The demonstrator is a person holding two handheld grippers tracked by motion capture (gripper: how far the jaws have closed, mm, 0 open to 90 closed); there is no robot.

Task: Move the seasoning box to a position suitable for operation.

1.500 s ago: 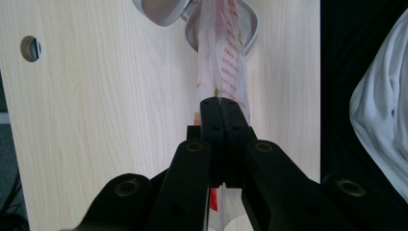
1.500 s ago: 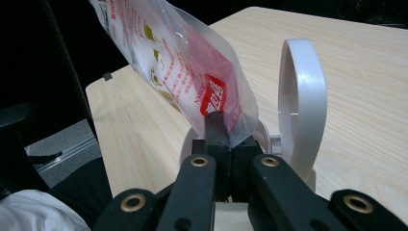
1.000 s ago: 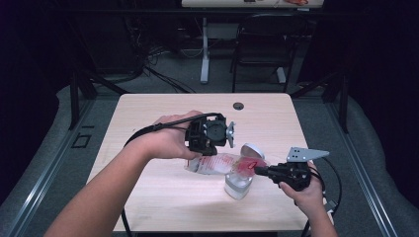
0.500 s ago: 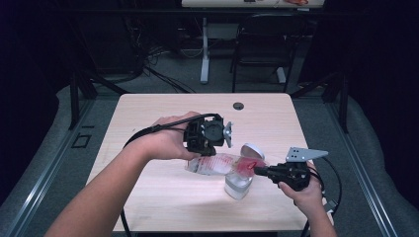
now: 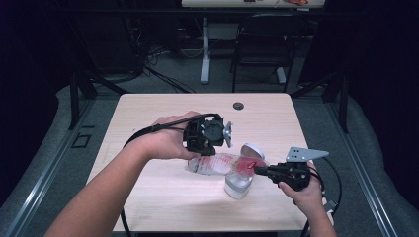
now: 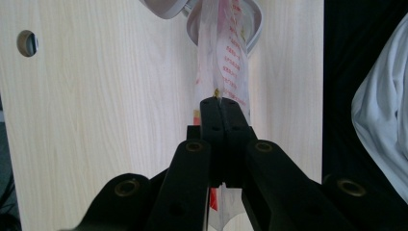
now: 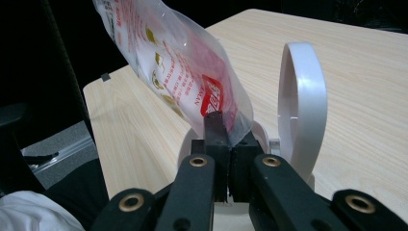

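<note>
A clear plastic bag with red print hangs stretched between both grippers above the table. My left gripper is shut on one end of it; in the left gripper view the jaws pinch the film while the bag runs down into a white round container. My right gripper is shut on the other end. In the right gripper view it clamps the bag at its lower corner. The container stands under the bag, its flip lid raised upright.
The light wooden table has a small cable hole near its far edge. A chair and desk legs stand beyond the table. Cables trail from both grippers. White cloth lies past the table edge.
</note>
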